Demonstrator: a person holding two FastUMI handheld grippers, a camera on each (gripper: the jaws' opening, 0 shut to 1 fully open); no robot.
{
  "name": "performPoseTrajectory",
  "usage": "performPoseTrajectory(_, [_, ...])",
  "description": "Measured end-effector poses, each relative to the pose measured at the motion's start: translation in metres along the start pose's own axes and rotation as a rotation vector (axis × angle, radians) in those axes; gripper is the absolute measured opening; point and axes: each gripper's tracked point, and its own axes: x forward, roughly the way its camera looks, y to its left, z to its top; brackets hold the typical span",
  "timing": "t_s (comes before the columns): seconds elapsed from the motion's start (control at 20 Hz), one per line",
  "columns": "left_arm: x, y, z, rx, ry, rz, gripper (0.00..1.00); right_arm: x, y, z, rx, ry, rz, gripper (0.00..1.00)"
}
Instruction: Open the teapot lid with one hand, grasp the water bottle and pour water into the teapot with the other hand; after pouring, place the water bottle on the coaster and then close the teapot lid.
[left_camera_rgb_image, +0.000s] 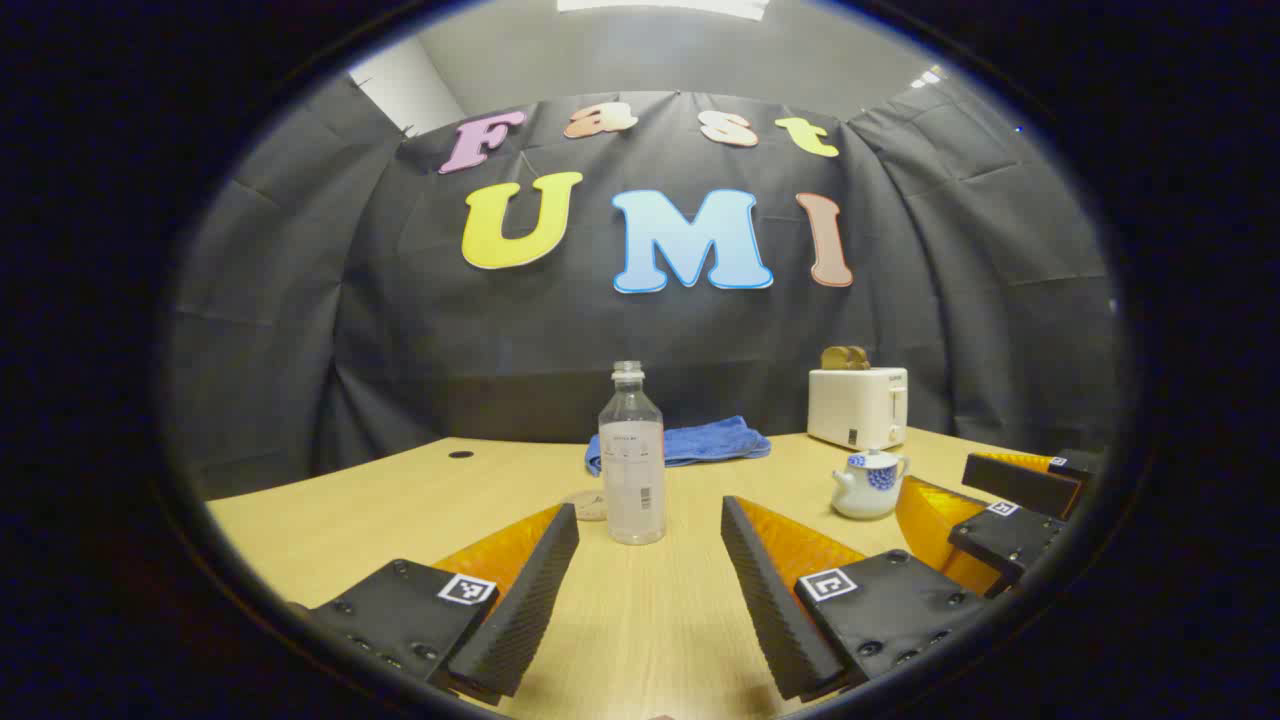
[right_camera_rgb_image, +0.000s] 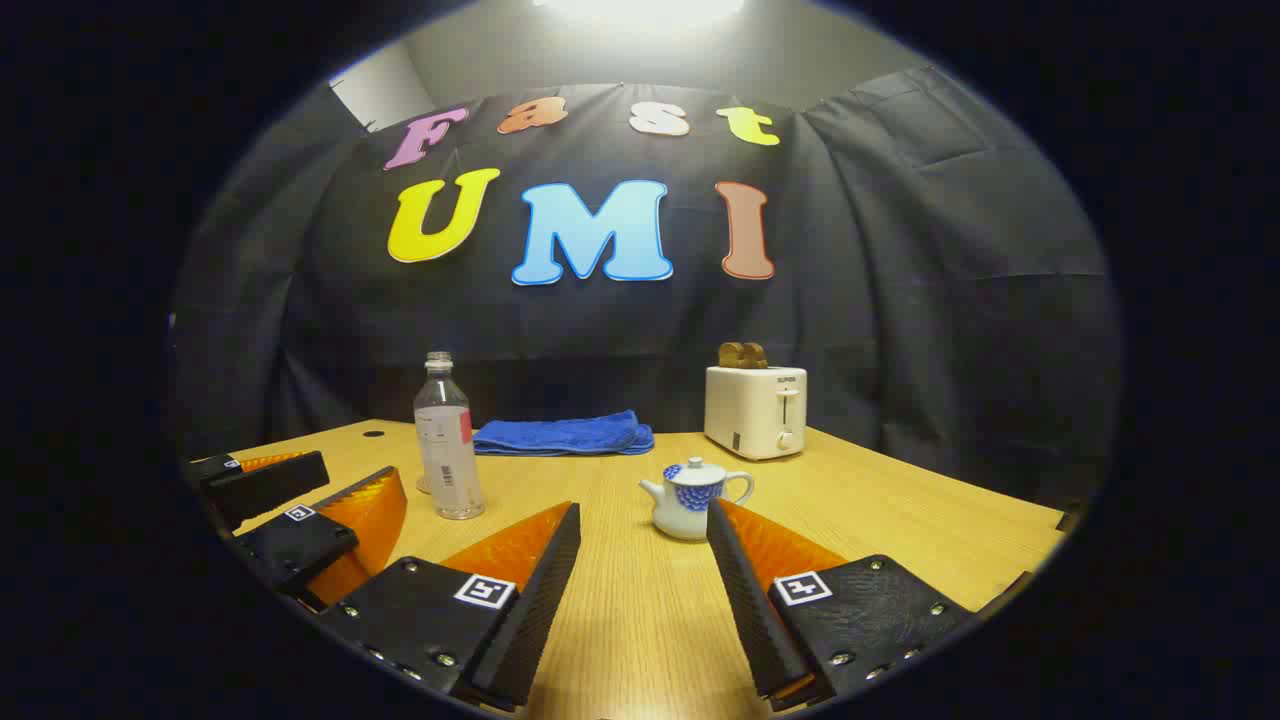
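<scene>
Starting out, both tongs, left (left_camera_rgb_image: 650, 590) and right (right_camera_rgb_image: 640, 590), are held wide apart, gripping nothing. The water bottle (left_camera_rgb_image: 632, 462) is stood uncapped on the table (left_camera_rgb_image: 400, 500); the teapot (right_camera_rgb_image: 692, 498), lid on, is best approached squarely by its knob.

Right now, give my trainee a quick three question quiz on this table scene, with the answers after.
1. True or false: the teapot has its lid on.
2. What lies behind the water bottle, against the booth's wall? A) blue towel B) plate C) sponge
3. Which appliance stands beyond the teapot, with bread in its slots?

Key: 1. True. 2. A, the blue towel. 3. The toaster. Both the left gripper and the right gripper are open and empty.
</scene>
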Motion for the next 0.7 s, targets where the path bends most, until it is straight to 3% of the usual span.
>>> performPoseTrajectory(0.2, [0.0, 0.0, 0.0, -0.001, 0.0, 0.0, 0.99, 0.004, 0.013, 0.0, -0.004, -0.001, 0.077, 0.79])
performPoseTrajectory(0.7, [-0.004, -0.009, 0.0, -0.003, 0.0, -0.054, 1.0, 0.005, 0.006, 0.0, 0.001, 0.001, 0.036, 0.79])
